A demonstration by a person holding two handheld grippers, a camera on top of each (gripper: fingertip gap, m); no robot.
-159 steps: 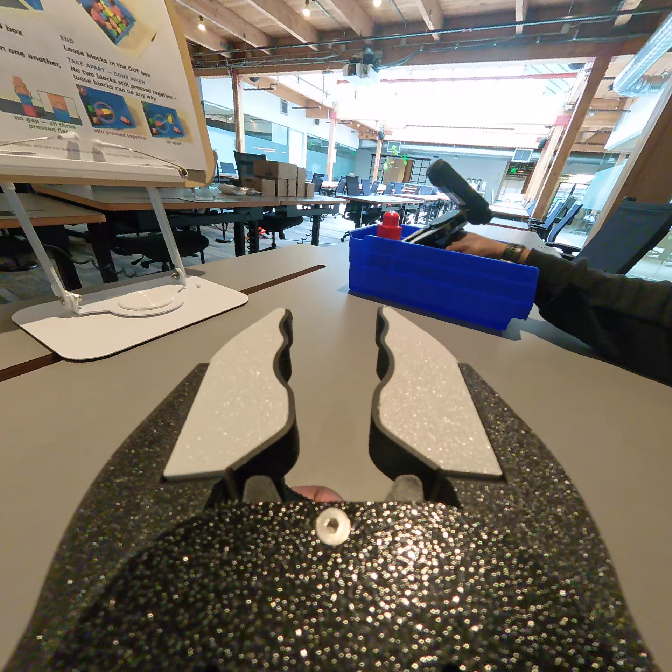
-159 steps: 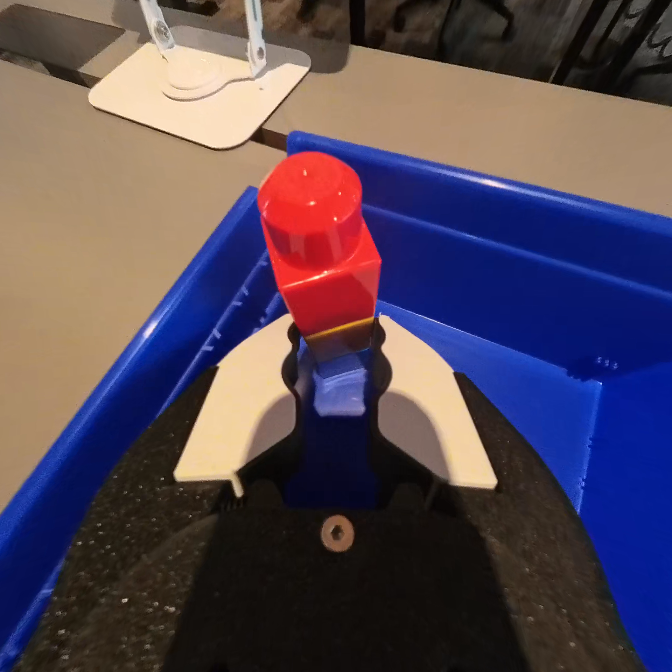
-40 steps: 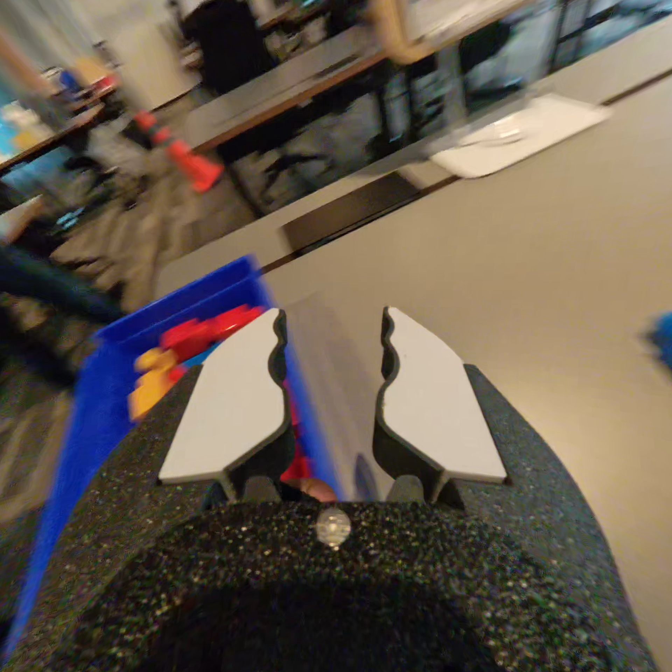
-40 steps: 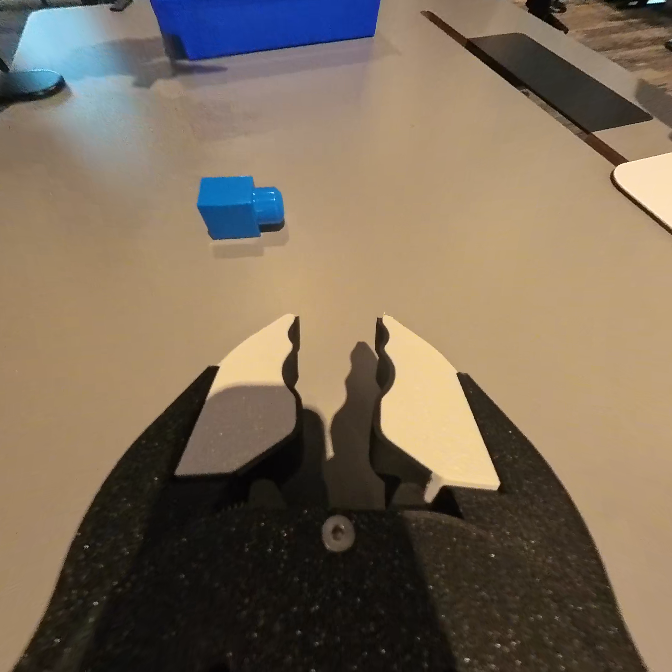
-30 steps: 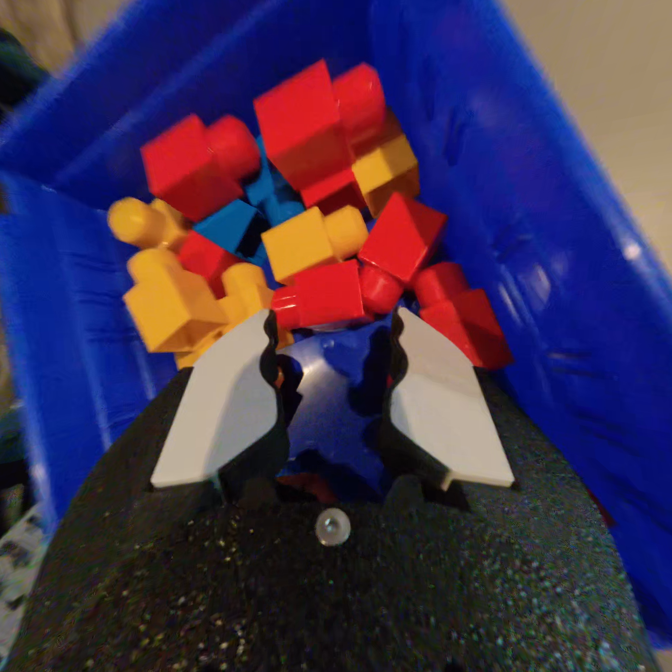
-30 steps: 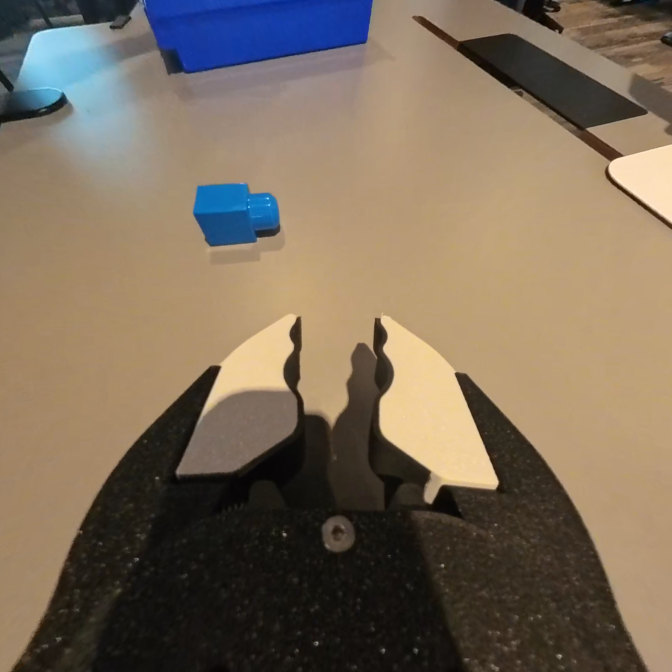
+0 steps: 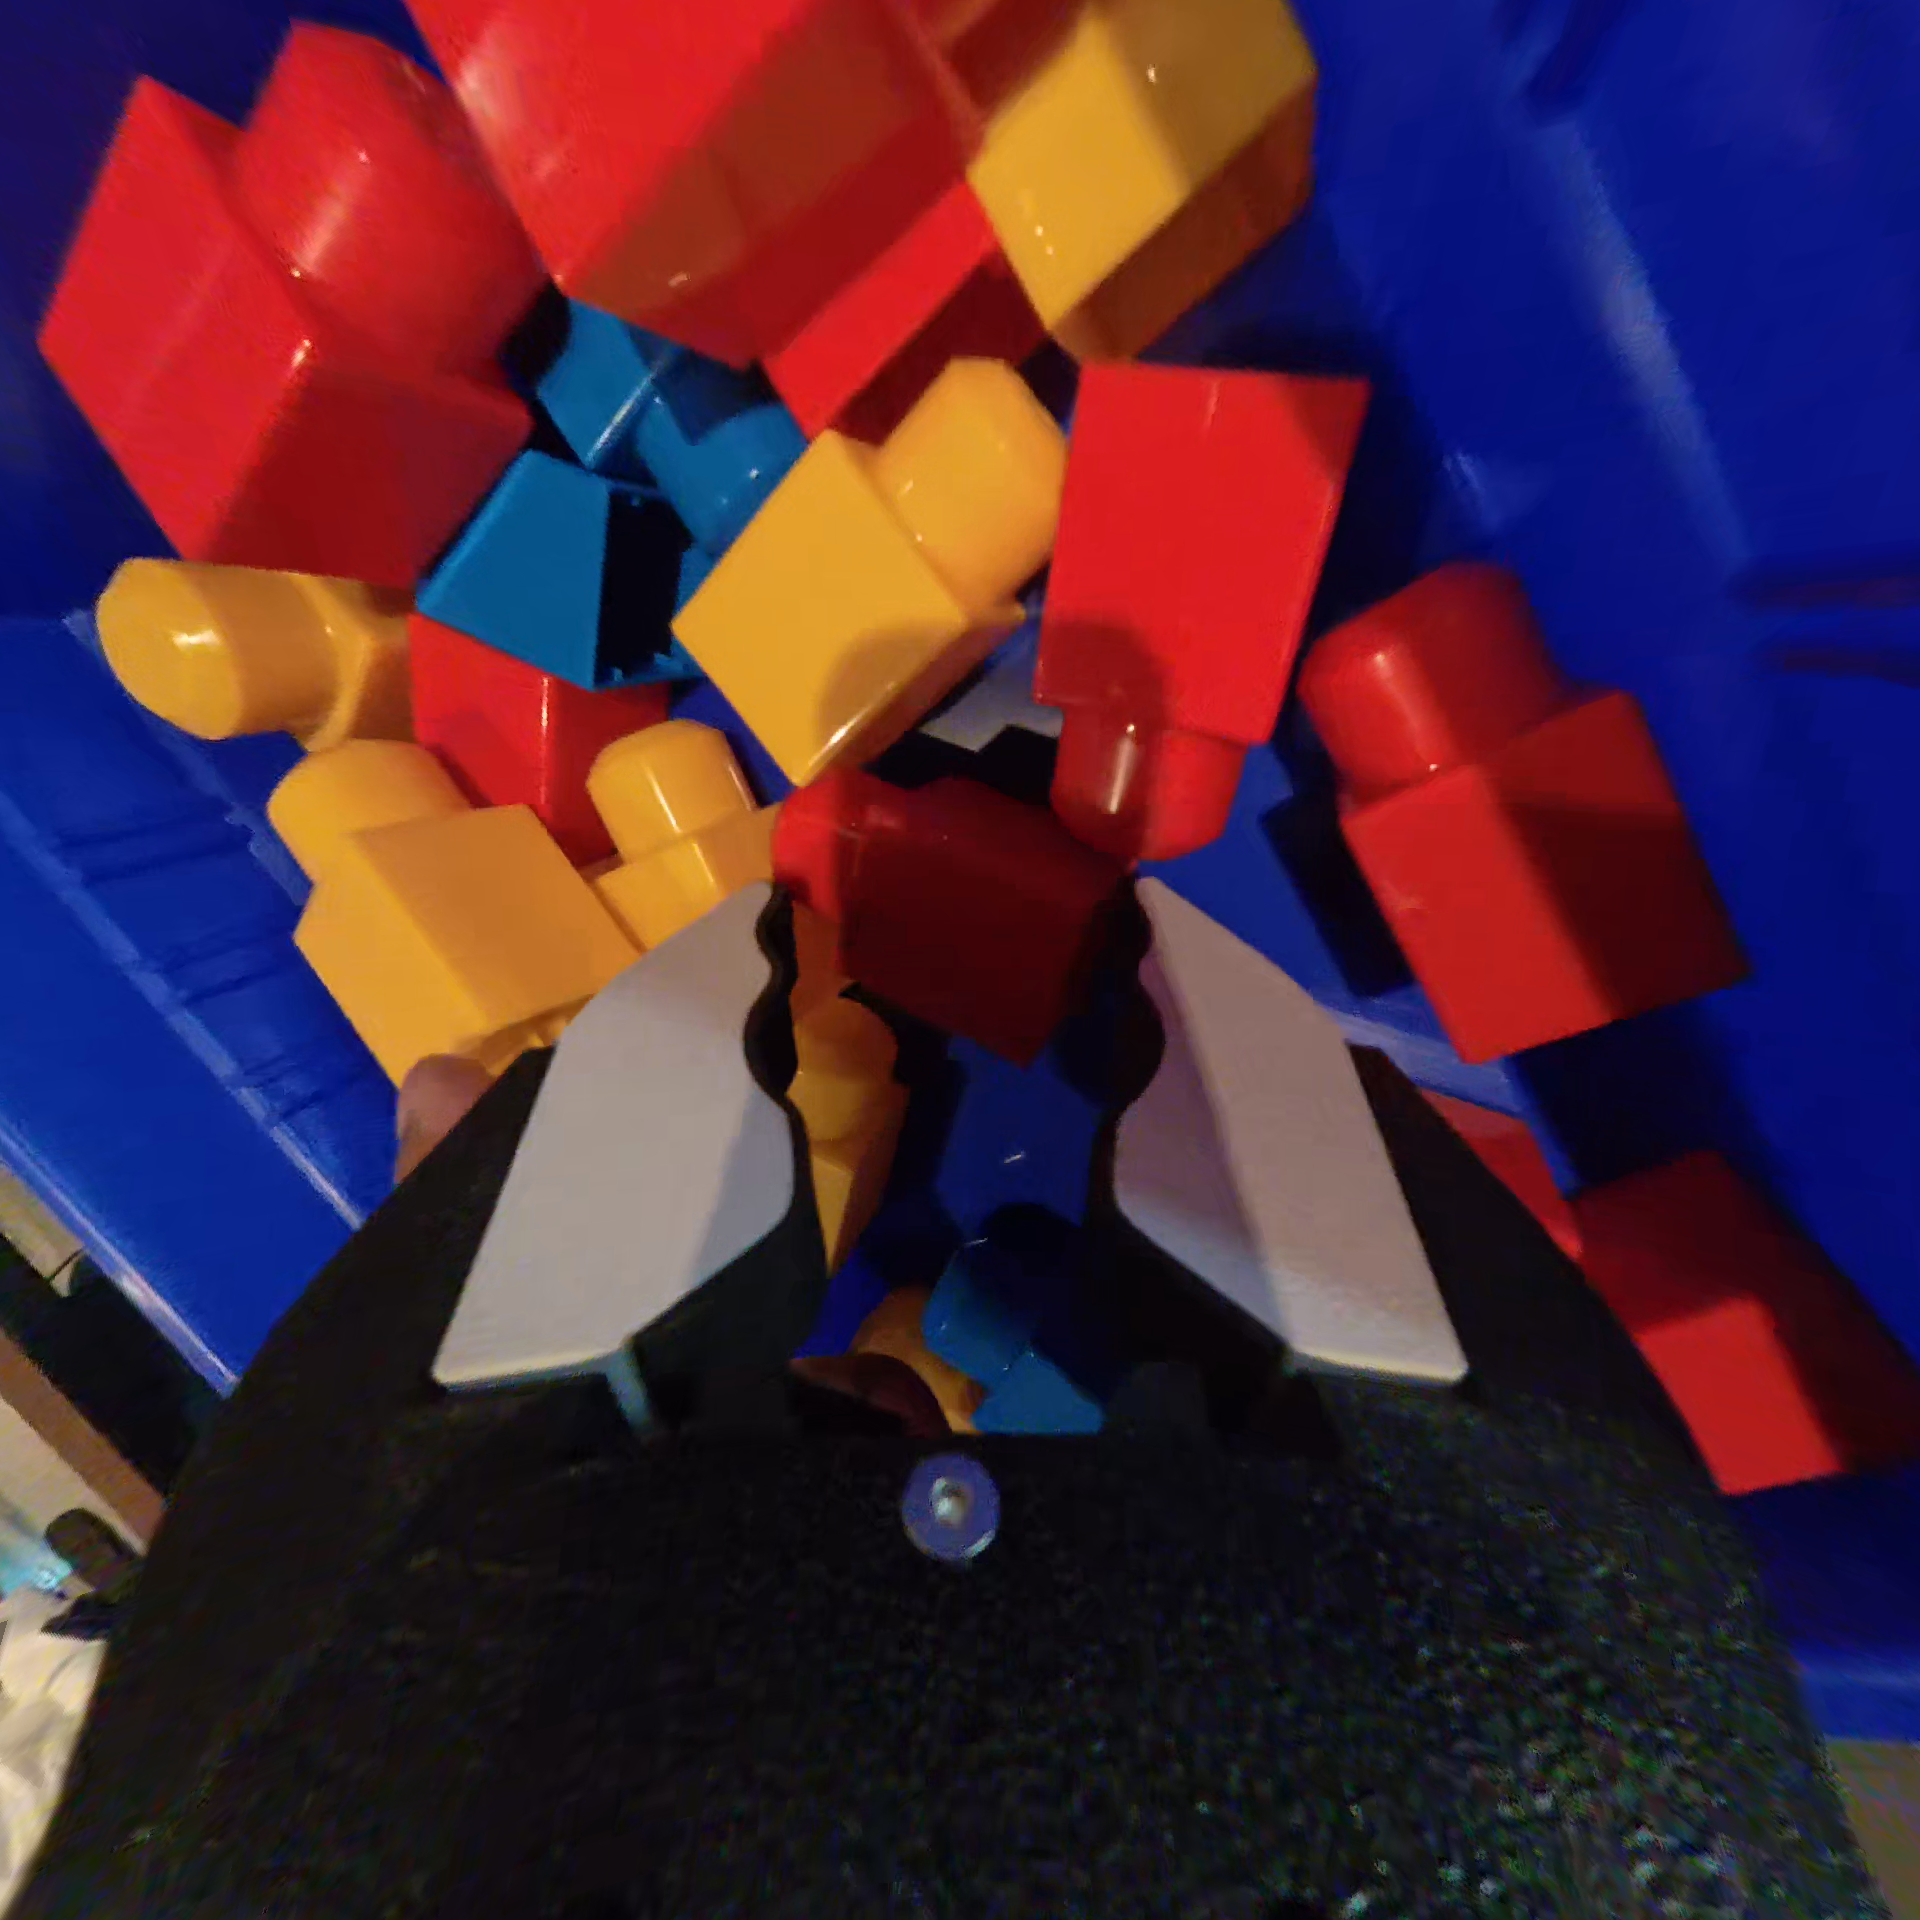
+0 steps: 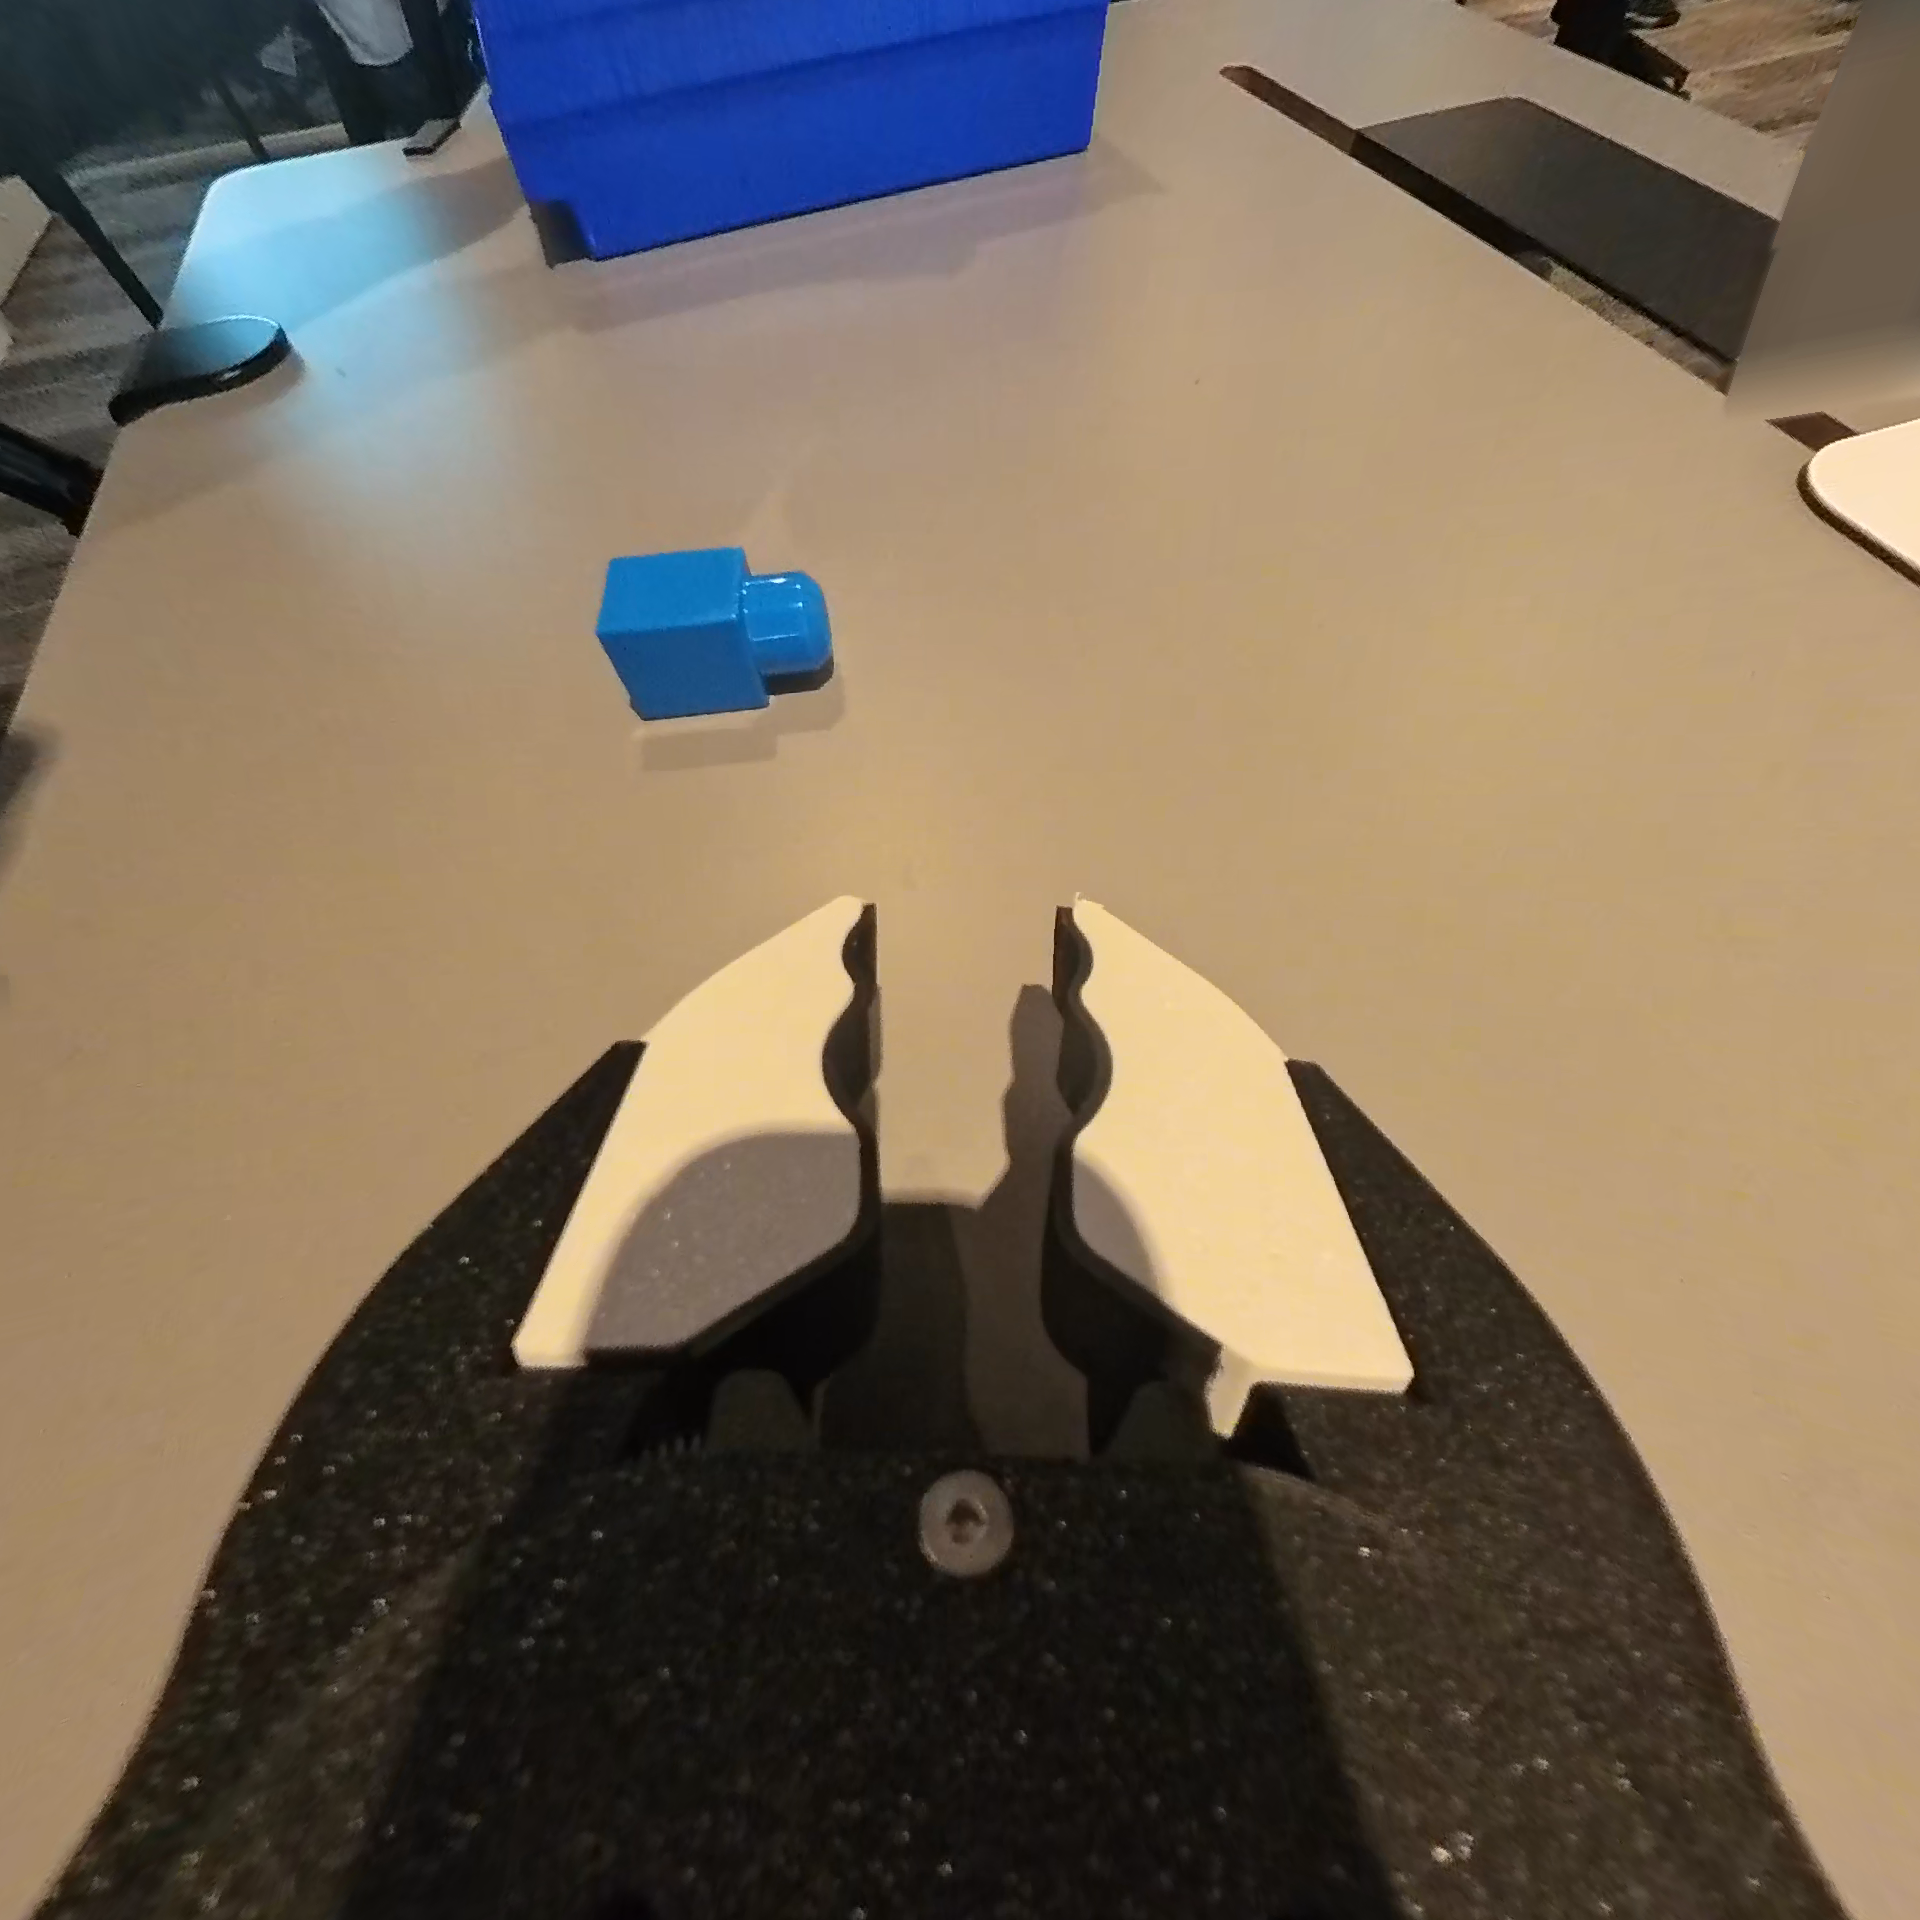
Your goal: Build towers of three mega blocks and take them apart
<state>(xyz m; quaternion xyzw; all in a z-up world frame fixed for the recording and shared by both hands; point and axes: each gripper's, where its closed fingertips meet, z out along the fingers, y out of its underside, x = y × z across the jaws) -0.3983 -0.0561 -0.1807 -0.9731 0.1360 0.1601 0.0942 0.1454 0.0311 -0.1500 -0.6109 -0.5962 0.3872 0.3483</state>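
Observation:
My left gripper (image 7: 956,896) is open and reaches down into a blue bin (image 7: 1662,312) piled with red, yellow and blue mega blocks. A dark red block (image 7: 966,935) sits between its two fingertips; I cannot tell if the pads touch it. A yellow block (image 7: 457,935) lies by the left finger. My right gripper (image 8: 964,914) is open and empty, low over the grey table (image 8: 1351,623). A single blue block (image 8: 686,634) lies on its side ahead and to the left of it, stud pointing right.
In the right wrist view a blue bin (image 8: 790,114) stands at the far end of the table. A white stand base (image 8: 1870,499) is at the right edge, and a dark round base (image 8: 208,364) at the far left. The left gripper's tips are roughly 55 centimetres from the right gripper's. The left gripper is farther from the single blue block (image 8: 686,634), some 40 centimetres, than the right, some 12 centimetres.
My left gripper swung from the table into the block bin and pushed deeper, so a red block now sits between its tips. My right gripper let go of the tower and now hovers almost still.

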